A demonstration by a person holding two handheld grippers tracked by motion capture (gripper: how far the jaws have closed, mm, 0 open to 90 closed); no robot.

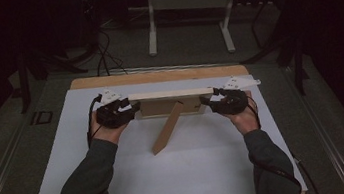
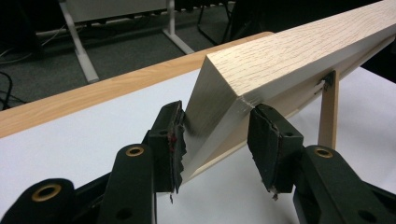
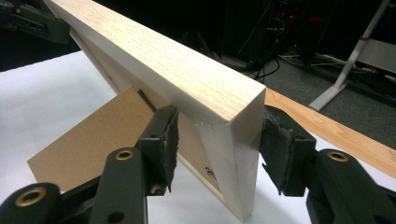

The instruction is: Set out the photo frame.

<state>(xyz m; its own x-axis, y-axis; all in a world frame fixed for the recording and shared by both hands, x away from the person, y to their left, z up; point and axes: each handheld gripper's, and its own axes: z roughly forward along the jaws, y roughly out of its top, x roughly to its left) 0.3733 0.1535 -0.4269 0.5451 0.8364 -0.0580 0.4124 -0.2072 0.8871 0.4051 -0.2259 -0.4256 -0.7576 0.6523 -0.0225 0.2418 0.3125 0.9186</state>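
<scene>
A wooden picture frame (image 1: 170, 95) stands on the white table (image 1: 180, 176), propped on its back strut (image 1: 167, 130) — left gripper (image 1: 128, 107) clamps its left end, right gripper (image 1: 209, 98) clamps its right end.

White desk legs (image 1: 189, 21), cables (image 1: 102, 48) on floor.
</scene>
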